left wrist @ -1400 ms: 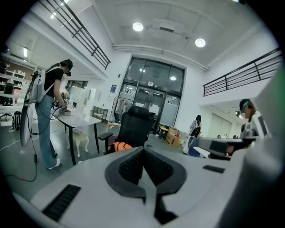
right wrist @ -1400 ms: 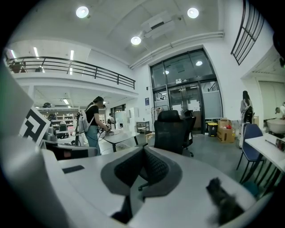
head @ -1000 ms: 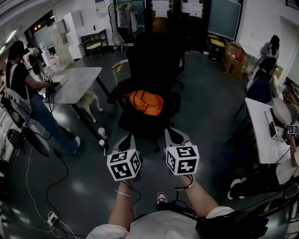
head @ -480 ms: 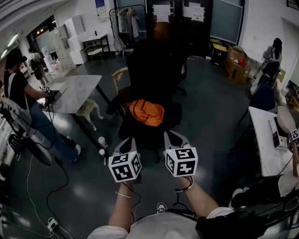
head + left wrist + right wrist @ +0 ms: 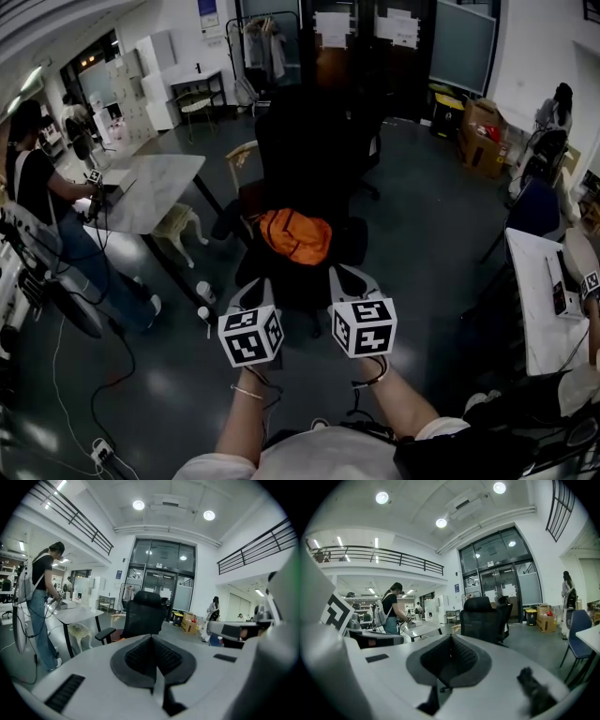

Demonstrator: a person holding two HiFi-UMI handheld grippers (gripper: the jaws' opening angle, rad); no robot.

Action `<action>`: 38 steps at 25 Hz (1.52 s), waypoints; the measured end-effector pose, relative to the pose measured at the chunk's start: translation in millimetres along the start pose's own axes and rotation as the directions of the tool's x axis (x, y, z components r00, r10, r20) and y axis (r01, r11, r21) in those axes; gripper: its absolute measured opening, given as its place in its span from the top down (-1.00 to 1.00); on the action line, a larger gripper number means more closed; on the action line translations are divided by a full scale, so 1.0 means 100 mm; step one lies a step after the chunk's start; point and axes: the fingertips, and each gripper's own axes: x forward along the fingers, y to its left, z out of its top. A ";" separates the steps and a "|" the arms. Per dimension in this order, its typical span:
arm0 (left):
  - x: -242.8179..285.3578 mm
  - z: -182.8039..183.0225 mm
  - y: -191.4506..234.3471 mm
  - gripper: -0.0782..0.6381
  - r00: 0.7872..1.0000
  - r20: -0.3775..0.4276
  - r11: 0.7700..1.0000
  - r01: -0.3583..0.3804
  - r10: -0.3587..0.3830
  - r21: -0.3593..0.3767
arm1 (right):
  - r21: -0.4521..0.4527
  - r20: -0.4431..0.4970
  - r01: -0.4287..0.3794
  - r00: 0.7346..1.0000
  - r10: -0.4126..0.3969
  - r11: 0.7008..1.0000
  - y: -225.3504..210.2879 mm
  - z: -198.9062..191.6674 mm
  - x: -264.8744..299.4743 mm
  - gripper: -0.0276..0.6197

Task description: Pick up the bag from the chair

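Two fields for grippers, one for the bag | left gripper (image 5: 251, 287): jaws together, nothing between them | orange bag (image 5: 296, 235): lying on the black chair's (image 5: 314, 141) seat, just ahead of both grippers, untouched | right gripper (image 5: 349, 277): jaws together, empty

Orange bag (image 5: 295, 235) lies on the seat of the black office chair (image 5: 309, 141), centre of frame. Left tongs (image 5: 254, 284) and right tongs (image 5: 344, 274) are held side by side, tips pointing at the seat's front edge and short of the bag, marker cubes facing up. At far left a person (image 5: 37, 178) stands at a white-topped bench (image 5: 155, 183).
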 end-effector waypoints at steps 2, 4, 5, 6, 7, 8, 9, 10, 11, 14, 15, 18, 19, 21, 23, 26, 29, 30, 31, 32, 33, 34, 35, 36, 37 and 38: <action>0.07 0.01 -0.02 0.75 1.000 0.000 1.000 0.001 -0.001 -0.003 | 0.003 0.000 0.002 1.000 -0.002 1.000 -0.07 0.00 0.04 0.82; 0.14 0.01 -0.04 0.75 1.000 -0.002 1.000 0.001 -0.001 -0.003 | 0.004 0.000 0.002 1.000 -0.002 1.000 -0.12 0.00 0.07 0.82; 0.17 0.01 -0.04 0.75 1.000 -0.004 1.000 0.001 -0.001 -0.001 | 0.004 -0.002 0.001 1.000 -0.001 1.000 -0.14 -0.01 0.09 0.82; 0.19 0.01 -0.05 0.75 1.000 -0.006 1.000 0.002 -0.002 0.001 | 0.006 -0.005 0.001 1.000 -0.001 1.000 -0.15 -0.02 0.11 0.82; 0.21 0.00 -0.06 0.75 1.000 -0.009 1.000 0.003 -0.003 0.004 | 0.010 -0.008 0.001 1.000 -0.001 1.000 -0.16 -0.04 0.13 0.82; 0.22 0.00 -0.07 0.75 1.000 -0.013 1.000 0.004 -0.004 0.009 | 0.014 -0.010 0.001 1.000 -0.001 1.000 -0.17 -0.05 0.14 0.82; 0.23 -0.01 -0.08 0.75 1.000 -0.016 1.000 0.004 -0.004 0.016 | 0.017 -0.012 0.001 1.000 0.000 1.000 -0.18 -0.06 0.15 0.82; 0.24 -0.02 -0.08 0.75 1.000 -0.020 1.000 0.002 -0.002 0.022 | 0.020 -0.013 0.000 1.000 0.000 1.000 -0.18 -0.06 0.16 0.82; 0.25 -0.02 -0.07 0.75 1.000 -0.023 1.000 -0.001 0.002 0.026 | 0.021 -0.013 -0.001 1.000 0.002 1.000 -0.18 -0.06 0.17 0.82; 0.30 -0.03 -0.02 0.75 1.000 -0.025 1.000 -0.008 0.008 0.016 | 0.018 -0.017 -0.004 1.000 0.005 1.000 -0.18 -0.07 0.23 0.82; 0.32 -0.03 0.00 0.75 1.000 -0.026 1.000 -0.009 0.009 0.011 | 0.017 -0.021 -0.004 1.000 0.005 1.000 -0.19 -0.08 0.25 0.82; 0.40 -0.04 0.04 0.75 1.000 -0.028 1.000 -0.010 0.011 0.004 | 0.015 -0.030 0.000 1.000 0.000 1.000 -0.21 -0.12 0.32 0.82; 0.43 -0.03 0.05 0.75 1.000 -0.027 1.000 -0.009 0.010 0.002 | 0.013 -0.032 0.001 1.000 -0.001 1.000 -0.21 -0.13 0.35 0.82; 0.50 -0.01 0.08 0.75 1.000 -0.023 1.000 -0.007 0.007 0.000 | 0.008 -0.031 0.002 1.000 -0.002 1.000 -0.22 -0.12 0.43 0.82; 0.59 0.02 0.12 0.75 1.000 -0.021 1.000 -0.002 0.002 -0.003 | 0.001 -0.029 0.005 1.000 -0.005 1.000 -0.23 -0.10 0.51 0.82; 0.76 0.05 0.17 0.75 1.000 -0.020 1.000 0.005 -0.005 -0.004 | -0.001 -0.027 0.014 1.000 -0.014 1.000 -0.30 -0.07 0.67 0.82; 0.97 0.10 0.23 0.75 1.000 -0.022 1.000 0.008 -0.008 -0.007 | -0.004 -0.030 0.018 0.999 -0.018 1.000 -0.36 -0.05 0.87 0.82; 1.05 0.12 0.26 0.75 1.000 -0.024 1.000 0.009 -0.009 -0.009 | -0.006 -0.033 0.019 0.999 -0.019 1.000 -0.38 -0.04 0.95 0.82; 1.12 0.14 0.29 0.75 1.000 -0.025 1.000 0.010 -0.010 -0.010 | -0.008 -0.035 0.020 0.999 -0.020 1.000 -0.40 -0.03 1.02 0.82; 1.19 0.16 0.31 0.75 1.000 -0.028 1.000 0.011 -0.011 -0.010 | -0.009 -0.036 0.021 0.999 -0.022 1.000 -0.42 -0.02 1.09 0.82; 1.27 0.18 0.34 0.75 0.999 -0.030 1.000 0.013 -0.013 -0.009 | -0.010 -0.036 0.024 0.999 -0.025 1.000 -0.44 -0.01 1.15 0.82; 1.34 0.20 0.35 0.75 0.999 -0.031 1.000 0.016 -0.016 -0.008 | -0.009 -0.036 0.029 0.999 -0.029 1.000 -0.47 0.01 1.22 0.82; 1.42 0.23 0.37 0.75 0.999 -0.033 1.000 0.020 -0.020 -0.005 | -0.007 -0.035 0.033 0.999 -0.034 0.999 -0.50 0.03 1.29 0.82; 1.49 0.27 0.38 0.75 0.999 -0.034 1.000 0.024 -0.024 -0.001 | -0.005 -0.034 0.038 0.999 -0.038 0.999 -0.53 0.06 1.36 0.82; 1.56 0.32 0.39 0.75 0.999 -0.034 1.000 0.028 -0.028 0.004 | -0.004 -0.033 0.041 0.999 -0.041 0.999 -0.56 0.10 1.44 0.82; 1.63 0.37 0.41 0.75 0.999 -0.033 0.999 0.032 -0.031 0.008 | -0.004 -0.033 0.043 0.999 -0.043 0.999 -0.58 0.14 1.51 0.82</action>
